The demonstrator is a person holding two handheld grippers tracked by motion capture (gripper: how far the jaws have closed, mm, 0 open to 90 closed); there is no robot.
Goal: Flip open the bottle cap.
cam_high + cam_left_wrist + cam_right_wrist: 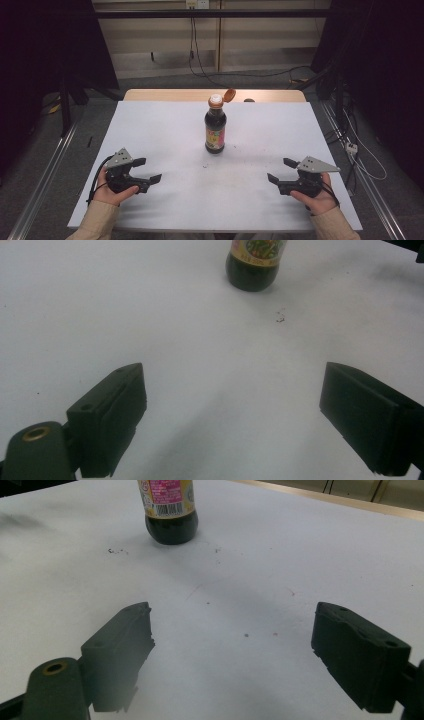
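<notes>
**Both grippers idle, bottle alone mid-table**

High view: dark sauce bottle (215, 131) stands upright at centre of the white table (165, 125), w/ its orange flip cap (229, 94) hinged open to the side and the pale spout bare. Left gripper (150, 170) and right gripper (279, 170) sit low at the near edge, one each side, well apart from the bottle, each held in a hand w/ a beige sleeve. Jaws of both stand open, nothing between them.

Left gripper view: just the bottle's (252, 262) lower part, dark base and edge of a label, plus small black specks (280, 317) on the table beside it. Cap cut off by the frame.

Right gripper view: bottle (170, 510) from the other side; here a barcode (168, 509) on the pink-and-yellow label shows, and the table's wooden far edge (350, 502). Faint reddish marks on the sheet nearer the jaws.
</notes>
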